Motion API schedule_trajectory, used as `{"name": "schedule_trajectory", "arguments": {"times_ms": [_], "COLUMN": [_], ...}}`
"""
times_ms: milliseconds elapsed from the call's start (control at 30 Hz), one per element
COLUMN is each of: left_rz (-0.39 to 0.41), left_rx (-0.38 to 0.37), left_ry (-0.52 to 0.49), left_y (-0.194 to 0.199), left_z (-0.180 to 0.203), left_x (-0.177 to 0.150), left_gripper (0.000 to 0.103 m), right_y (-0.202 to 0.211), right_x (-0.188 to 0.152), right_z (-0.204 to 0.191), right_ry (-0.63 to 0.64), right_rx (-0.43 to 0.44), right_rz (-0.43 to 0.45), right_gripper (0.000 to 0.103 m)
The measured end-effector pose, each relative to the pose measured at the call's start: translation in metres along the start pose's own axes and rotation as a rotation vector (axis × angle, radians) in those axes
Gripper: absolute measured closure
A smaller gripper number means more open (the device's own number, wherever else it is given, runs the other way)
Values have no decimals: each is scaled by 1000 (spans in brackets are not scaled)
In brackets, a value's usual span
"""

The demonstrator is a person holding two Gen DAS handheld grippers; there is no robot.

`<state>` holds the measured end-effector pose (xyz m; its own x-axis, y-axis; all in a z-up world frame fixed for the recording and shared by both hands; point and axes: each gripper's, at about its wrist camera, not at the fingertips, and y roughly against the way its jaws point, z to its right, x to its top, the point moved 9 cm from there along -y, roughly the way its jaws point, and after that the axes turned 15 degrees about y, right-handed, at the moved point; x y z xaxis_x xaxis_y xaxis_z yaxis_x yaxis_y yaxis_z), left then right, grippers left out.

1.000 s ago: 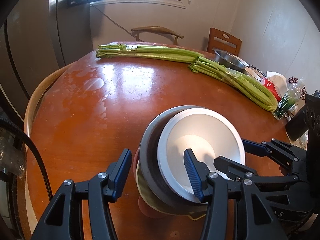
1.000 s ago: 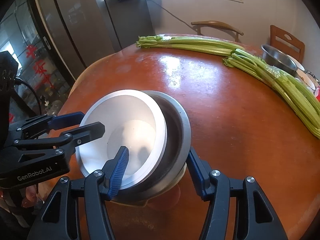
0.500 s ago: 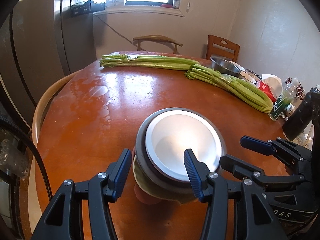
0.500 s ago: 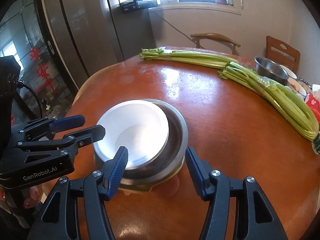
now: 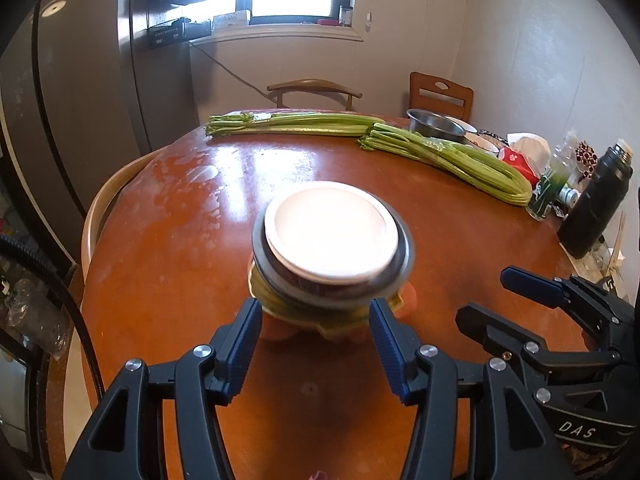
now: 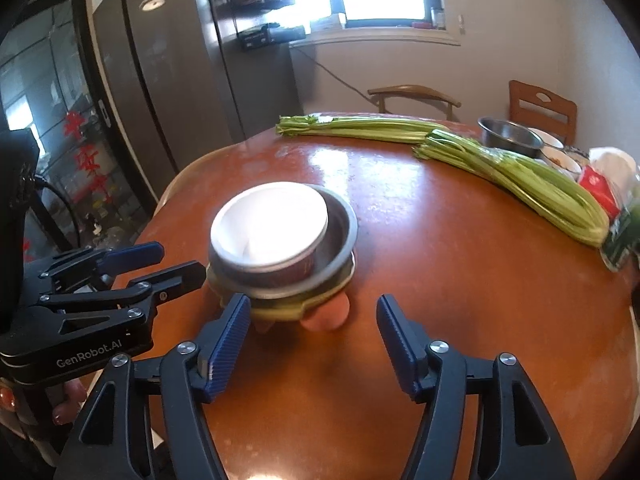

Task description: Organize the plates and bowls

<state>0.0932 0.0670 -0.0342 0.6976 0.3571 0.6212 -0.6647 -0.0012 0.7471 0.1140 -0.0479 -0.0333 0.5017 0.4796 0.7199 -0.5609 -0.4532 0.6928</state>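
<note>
Stack of a white round bowl (image 5: 332, 232) nested in a steel bowl (image 6: 340, 232) over a yellow-green dish (image 5: 320, 320) is seen on the orange-brown round table (image 5: 168, 280), just beyond both spread, empty grippers: left gripper (image 5: 316, 344), right gripper (image 6: 312, 340). Green celery bunches (image 5: 440, 156) are laid far behind.

White bowl (image 5: 331, 232) nested off-centre in steel bowl (image 5: 402, 258), atop seemingly yellow dish (image 5: 280, 304).

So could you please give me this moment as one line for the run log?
left gripper: open, empty | right gripper: open, empty | white bowl: nested in metal bowl atop stack | table: celery behind
</note>
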Motion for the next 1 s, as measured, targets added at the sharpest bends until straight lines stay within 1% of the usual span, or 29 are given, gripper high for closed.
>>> {"name": "schedule_trajectory", "arguments": {"times_ms": [100, 233, 500, 733, 1000], "left_rz": [3, 17, 23, 29, 35], "left_rx": [11, 17, 21, 31, 29], "left_ry": [10, -2, -7, -2, 2], "left_y": [5, 13, 24, 29, 30], "left_z": [1, 5, 5, 2, -1], "left_x": [-15, -34, -66, -80, -85], "left_gripper": [48, 47, 46, 46, 46], "right_y": [9, 18, 29, 37, 40], "right_x": [-16, -37, -65, -74, -77], "right_z": [-3, -7, -19, -28, -31], "right_ry": [-4, -25, -30, -19, -13], "right_rx": [-21, -32, -34, -41, -55], "right_rz": [2, 5, 10, 20, 26], "right_gripper": [32, 32, 32, 32, 32]}}
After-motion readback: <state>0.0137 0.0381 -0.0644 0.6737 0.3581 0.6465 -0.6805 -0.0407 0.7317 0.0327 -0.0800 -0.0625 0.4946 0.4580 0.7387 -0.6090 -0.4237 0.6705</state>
